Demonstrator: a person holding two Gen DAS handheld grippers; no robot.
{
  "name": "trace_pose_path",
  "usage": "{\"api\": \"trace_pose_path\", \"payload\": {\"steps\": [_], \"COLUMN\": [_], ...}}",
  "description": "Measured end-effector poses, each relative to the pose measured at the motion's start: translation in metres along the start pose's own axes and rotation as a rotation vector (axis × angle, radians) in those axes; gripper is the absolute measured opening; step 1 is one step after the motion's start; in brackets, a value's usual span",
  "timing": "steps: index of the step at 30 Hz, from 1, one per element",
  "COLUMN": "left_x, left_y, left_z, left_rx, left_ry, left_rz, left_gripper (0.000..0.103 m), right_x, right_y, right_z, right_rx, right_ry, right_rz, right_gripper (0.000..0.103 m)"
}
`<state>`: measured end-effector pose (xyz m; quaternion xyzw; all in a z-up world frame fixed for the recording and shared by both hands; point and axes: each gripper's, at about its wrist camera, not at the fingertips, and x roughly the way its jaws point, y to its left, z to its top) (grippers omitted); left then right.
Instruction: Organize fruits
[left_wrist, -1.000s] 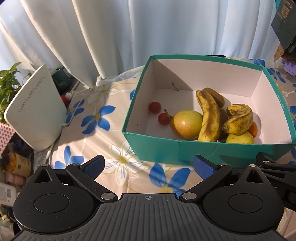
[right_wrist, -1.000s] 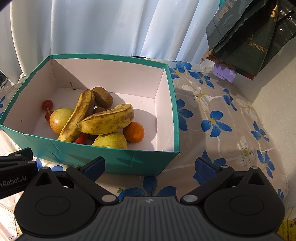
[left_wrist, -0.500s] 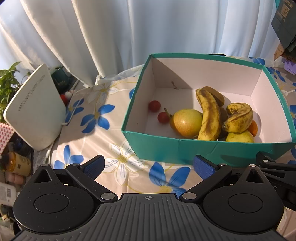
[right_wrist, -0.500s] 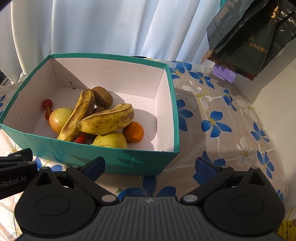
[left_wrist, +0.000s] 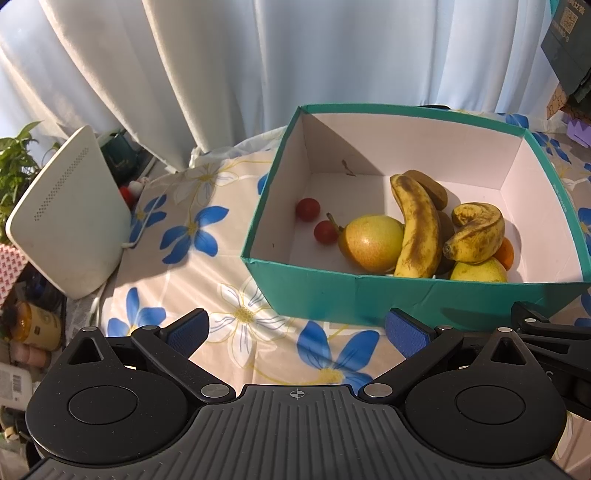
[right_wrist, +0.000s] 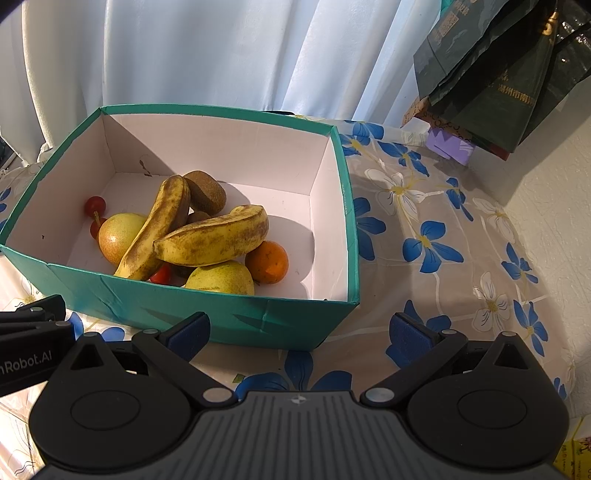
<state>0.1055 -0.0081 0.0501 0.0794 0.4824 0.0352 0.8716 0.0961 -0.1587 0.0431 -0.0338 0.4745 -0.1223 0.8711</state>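
Left hand-held gripper (left_wrist: 295, 328): fingers spread, nothing held. Right hand-held gripper (right_wrist: 299, 328): fingers spread, nothing held. Teal box (right_wrist: 236, 314) just ahead of both, on floral surface (right_wrist: 424, 258). Inside box: two brown-spotted bananas (right_wrist: 214, 242), two yellow-green pears (right_wrist: 221, 277), orange (right_wrist: 267, 262), kiwi (right_wrist: 207, 192), small red fruits (left_wrist: 308, 209). Left gripper body reads "nRobot.AI" in right view. Box left half mostly bare; open surface right of box.

A teal box (right_wrist: 236, 317), white inside, holds brown-speckled yellow bananas (right_wrist: 214, 240), a yellow-red pear (left_wrist: 371, 242), an orange (right_wrist: 266, 261) at 4 o'clock and red cherry tomatoes (left_wrist: 307, 209). The desk cloth (right_wrist: 424, 236) is beige with blue and white flowers.
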Motion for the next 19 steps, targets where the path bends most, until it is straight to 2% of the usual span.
{"api": "trace_pose_path", "payload": {"steps": [19], "left_x": [0.0007], "left_y": [-0.0012], "left_z": [-0.001], "left_rx": [0.016], "left_ry": [0.005], "left_rz": [-0.006], "left_gripper": [0.103], "right_x": [0.0005], "right_y": [-0.0023], "right_z": [-0.0022], "right_rx": [-0.001], "right_ry": [0.001], "right_rz": [0.001], "right_gripper": [0.103]}}
